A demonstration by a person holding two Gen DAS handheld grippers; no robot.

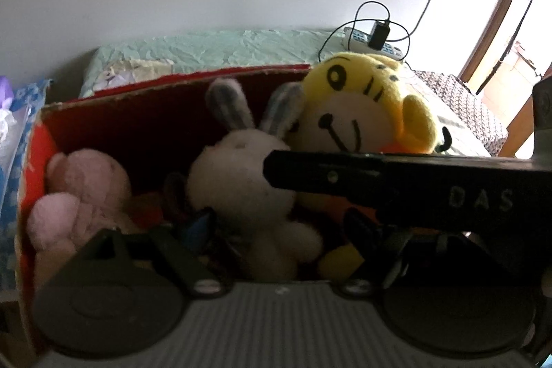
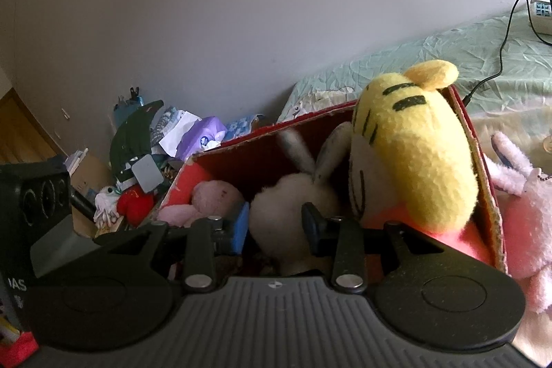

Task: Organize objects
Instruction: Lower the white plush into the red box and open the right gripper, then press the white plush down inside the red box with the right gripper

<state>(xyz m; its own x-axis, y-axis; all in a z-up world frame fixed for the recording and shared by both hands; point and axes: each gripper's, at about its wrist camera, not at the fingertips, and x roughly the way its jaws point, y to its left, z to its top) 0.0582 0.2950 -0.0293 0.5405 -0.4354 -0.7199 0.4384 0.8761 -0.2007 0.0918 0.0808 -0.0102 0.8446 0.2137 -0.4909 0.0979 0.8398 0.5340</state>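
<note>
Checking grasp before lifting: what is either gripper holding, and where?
Right gripper brackets white rabbit plush at its head; grip cannot be told. Left gripper: nothing.

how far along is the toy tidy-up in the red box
Done: the pink plush, white rabbit and yellow tiger sit inside the red box. In hand: the right tool straddles the rabbit. Left: another pink plush lies outside on the bed.

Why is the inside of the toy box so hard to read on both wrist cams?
Left wrist view: the bright doorway blows out, leaving the red box interior dark and the white rabbit soft-edged. Right wrist view: evener light, yellow tiger clear, rabbit's ears blurred; fisheye bends edges in both.
</note>
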